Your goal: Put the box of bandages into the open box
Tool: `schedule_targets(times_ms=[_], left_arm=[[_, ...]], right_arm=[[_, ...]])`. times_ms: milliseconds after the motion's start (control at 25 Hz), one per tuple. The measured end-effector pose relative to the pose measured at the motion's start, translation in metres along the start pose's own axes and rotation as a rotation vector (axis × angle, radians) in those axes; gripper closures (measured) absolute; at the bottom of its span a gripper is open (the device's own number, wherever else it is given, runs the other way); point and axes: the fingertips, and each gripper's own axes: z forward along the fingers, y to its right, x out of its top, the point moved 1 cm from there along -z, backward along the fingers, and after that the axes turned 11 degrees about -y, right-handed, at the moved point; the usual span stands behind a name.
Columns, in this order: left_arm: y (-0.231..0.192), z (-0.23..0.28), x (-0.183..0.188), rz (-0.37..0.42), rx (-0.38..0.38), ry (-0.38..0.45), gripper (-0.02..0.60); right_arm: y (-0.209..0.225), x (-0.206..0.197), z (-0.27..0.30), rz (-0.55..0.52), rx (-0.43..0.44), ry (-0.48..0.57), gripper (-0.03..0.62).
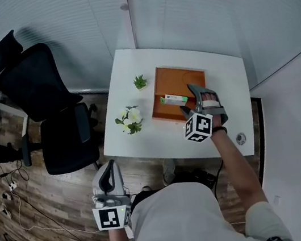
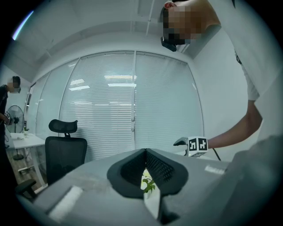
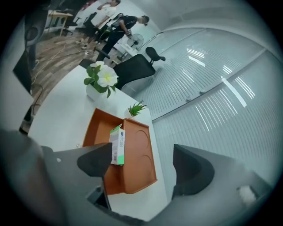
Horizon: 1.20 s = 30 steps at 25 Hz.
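Observation:
The white and green box of bandages (image 1: 173,99) (image 3: 117,145) lies inside the open orange box (image 1: 181,80) (image 3: 137,154), along the ridge between its two halves. My right gripper (image 1: 189,100) (image 3: 143,165) hovers just over the orange box's near edge. It is open, its jaws spread wide and holding nothing, and the bandage box sits beyond the left fingertip. My left gripper (image 1: 108,170) (image 2: 145,152) hangs low beside the person, off the table's near-left side. Its jaws meet at the tips with nothing between them.
On the white table (image 1: 142,141) a pot of white flowers (image 1: 129,119) (image 3: 99,79) stands left of the orange box, and a small green plant (image 1: 140,81) (image 3: 137,108) stands at its far-left corner. A black office chair (image 1: 50,106) stands left of the table. A round grommet (image 1: 241,139) sits near the right front edge.

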Motion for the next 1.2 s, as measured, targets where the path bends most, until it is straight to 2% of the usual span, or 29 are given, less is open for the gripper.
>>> schedule_targets(times_ms=[120,240,280,320,400,440,480,520,840,1200], left_arm=[[-0.001,-0.001,0.000,0.003,-0.005,0.001,0.575],[-0.004,-0.005,0.003,-0.001,-0.003,0.013,0.575],[-0.005,-0.006,0.003,-0.005,-0.002,0.016,0.575],[-0.006,-0.007,0.004,-0.007,-0.002,0.019,0.575],[-0.008,-0.008,0.005,0.001,-0.009,0.031,0.575],[-0.008,-0.008,0.006,0.004,-0.015,0.039,0.575],[-0.008,-0.008,0.007,0.005,-0.020,0.047,0.575],[-0.008,-0.008,0.008,0.005,-0.024,0.051,0.575],[-0.009,-0.024,0.010,0.018,-0.070,0.076,0.575],[-0.011,-0.058,0.003,-0.002,-0.139,0.095,0.575]], right_arm=[[0.004,-0.005,-0.012,0.175,0.046,0.025,0.172],[0.011,-0.006,-0.032,0.287,0.028,0.065,0.248],[0.012,-0.006,-0.040,0.323,0.021,0.078,0.286],[0.013,-0.005,-0.048,0.366,0.022,0.096,0.354],[0.016,-0.002,-0.068,0.482,0.033,0.153,0.408],[0.018,-0.001,-0.079,0.548,0.035,0.189,0.460],[0.020,-0.001,-0.090,0.612,0.031,0.223,0.539],[0.022,-0.002,-0.102,0.671,0.024,0.254,0.584],[0.012,-0.019,-0.183,0.964,-0.022,0.359,0.591],[-0.005,-0.026,-0.275,1.053,-0.138,0.404,0.591]])
